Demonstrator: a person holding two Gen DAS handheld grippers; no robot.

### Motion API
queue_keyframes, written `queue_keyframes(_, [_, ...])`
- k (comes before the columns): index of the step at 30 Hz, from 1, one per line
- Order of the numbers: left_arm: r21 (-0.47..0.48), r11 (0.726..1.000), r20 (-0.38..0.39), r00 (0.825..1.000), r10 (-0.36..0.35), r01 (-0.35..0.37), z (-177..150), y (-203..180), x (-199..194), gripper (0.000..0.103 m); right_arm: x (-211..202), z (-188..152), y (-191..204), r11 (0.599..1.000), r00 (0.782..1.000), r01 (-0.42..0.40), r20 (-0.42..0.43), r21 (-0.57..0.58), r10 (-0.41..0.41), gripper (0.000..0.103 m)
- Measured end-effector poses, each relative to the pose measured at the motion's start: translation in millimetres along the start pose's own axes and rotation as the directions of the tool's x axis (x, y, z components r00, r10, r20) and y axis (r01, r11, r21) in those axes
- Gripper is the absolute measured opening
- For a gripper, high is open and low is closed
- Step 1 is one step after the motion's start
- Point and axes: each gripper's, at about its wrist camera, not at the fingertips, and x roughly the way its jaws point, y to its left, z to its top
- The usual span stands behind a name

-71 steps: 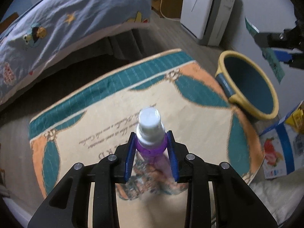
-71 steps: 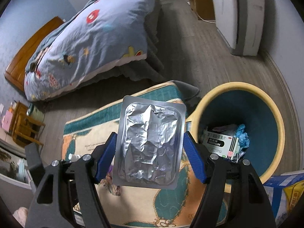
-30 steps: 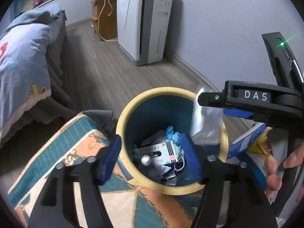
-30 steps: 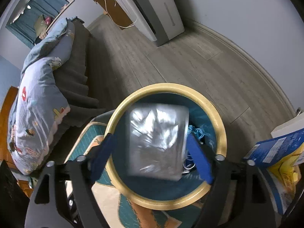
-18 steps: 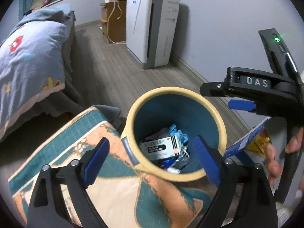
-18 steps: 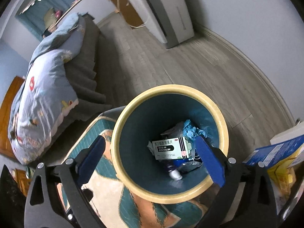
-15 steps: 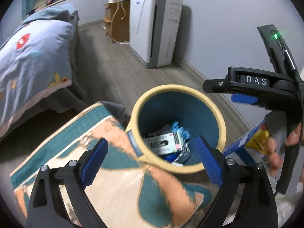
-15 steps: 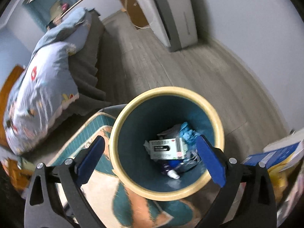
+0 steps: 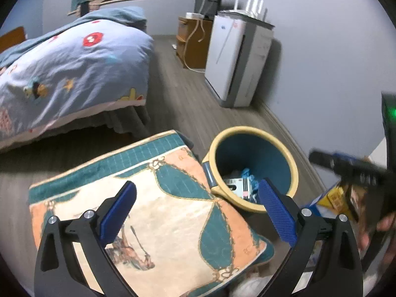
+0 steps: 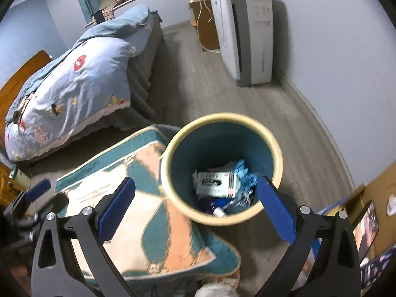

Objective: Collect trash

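The yellow-rimmed bin (image 10: 221, 168) stands on the wood floor at the right edge of the patterned rug (image 10: 153, 225), and in its teal bottom lie a white medicine box (image 10: 215, 184), crumpled blue trash (image 10: 243, 174) and a small bottle (image 10: 219, 212). The right gripper (image 10: 195, 204) hangs over the bin's near rim, jaws spread wide and empty, while the left gripper (image 9: 196, 209), equally released and empty, is above the rug (image 9: 158, 205) just left of the bin (image 9: 252, 169); a bed (image 10: 69, 91) and a white appliance (image 10: 247, 32) sit farther off
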Motion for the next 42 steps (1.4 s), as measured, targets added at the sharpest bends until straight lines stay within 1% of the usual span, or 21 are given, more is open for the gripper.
queue_keyframes(3, [-0.006,1.000,-0.003,1.000,0.018,-0.018,-2.5,3.4,-2.1,0.098,-8.3,-12.5,2.6,1.000,1.000,0.000,-0.003,0.005,0.000,0.097])
queue_keyframes(6, [0.017,0.998,-0.011,0.998,0.058,-0.058,-7.1,2.0,-1.5,0.098,-15.0,-22.9,4.6,0.999,0.999,0.037,0.002,0.002,-0.037,0.097])
queue_keyframes(10, [0.045,0.996,-0.027,0.997,0.076,-0.075,-13.0,-0.8,1.2,0.098,-17.5,-28.8,6.6,0.998,0.998,0.064,0.008,0.005,-0.064,0.097])
queue_keyframes(14, [0.072,0.995,-0.022,0.997,0.075,-0.074,-17.7,-7.3,2.3,0.098,-22.4,-30.1,12.1,0.999,0.999,0.041,0.026,-0.012,-0.040,0.097])
queue_keyframes(18, [0.115,0.986,-0.019,0.992,0.123,-0.120,-20.1,-15.5,8.4,0.098,-25.0,-28.3,14.3,0.998,0.998,0.043,0.045,-0.046,-0.041,0.097])
queue_keyframes(22, [0.112,0.986,-0.025,0.992,0.124,-0.120,-20.3,-19.9,17.4,0.098,-23.7,-24.7,11.9,0.998,0.999,0.035,0.044,-0.056,-0.033,0.097])
queue_keyframes(27, [0.131,0.983,-0.056,0.989,0.137,-0.129,-20.7,-23.7,34.9,0.098,-26.0,-20.3,7.7,0.995,0.996,0.062,0.068,-0.081,-0.056,0.097])
queue_keyframes(35, [0.138,0.983,-0.073,0.988,0.135,-0.125,-19.6,-34.8,54.0,0.098,-23.5,-13.1,-5.7,0.996,0.996,0.070,0.065,-0.059,-0.066,0.097])
queue_keyframes(42, [0.145,0.982,-0.086,0.987,0.134,-0.121,-21.1,-40.0,61.7,0.098,-23.5,-10.8,-8.2,0.997,0.997,0.058,0.061,-0.053,-0.054,0.097])
